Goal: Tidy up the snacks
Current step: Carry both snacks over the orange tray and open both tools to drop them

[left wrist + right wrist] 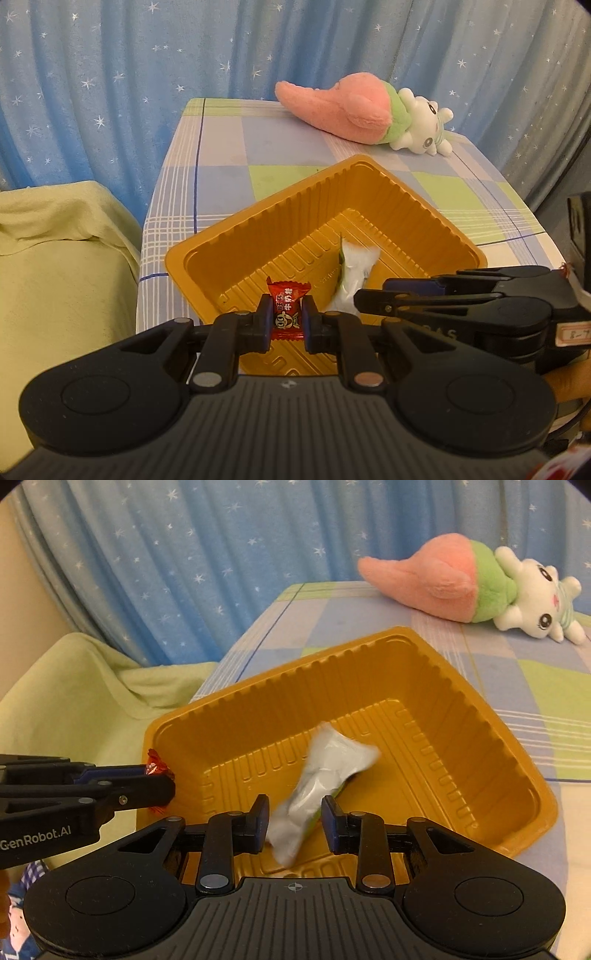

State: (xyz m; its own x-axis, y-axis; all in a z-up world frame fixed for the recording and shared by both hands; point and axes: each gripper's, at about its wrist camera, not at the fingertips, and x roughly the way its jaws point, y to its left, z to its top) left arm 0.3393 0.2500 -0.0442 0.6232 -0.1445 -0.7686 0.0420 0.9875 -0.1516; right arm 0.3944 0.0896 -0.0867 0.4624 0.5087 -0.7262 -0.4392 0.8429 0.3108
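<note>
Behind everything hangs a blue curtain (110, 74) scattered with white stars. In front of it stands the table (221, 155), covered in a checked cloth of blue, green and cream. A pale green blanket (55, 240) is heaped just beside its left edge. At the table's far right corner lies a plush toy (369, 110), pink and green with a white face, on its side.

Nearer me, toward the front edge, sits a ribbed golden plastic tray (480, 738), set cornerwise to the table edges.

My right gripper (294, 821) hangs over the tray's near side, its jaws standing apart on either side of a white snack packet (325, 771), blurred, whose upper end is over the tray floor; the pads do not press on it.

My left gripper (287, 319) is over the tray's near left corner, jaws clamped on a red wrapped candy (289, 308).
</note>
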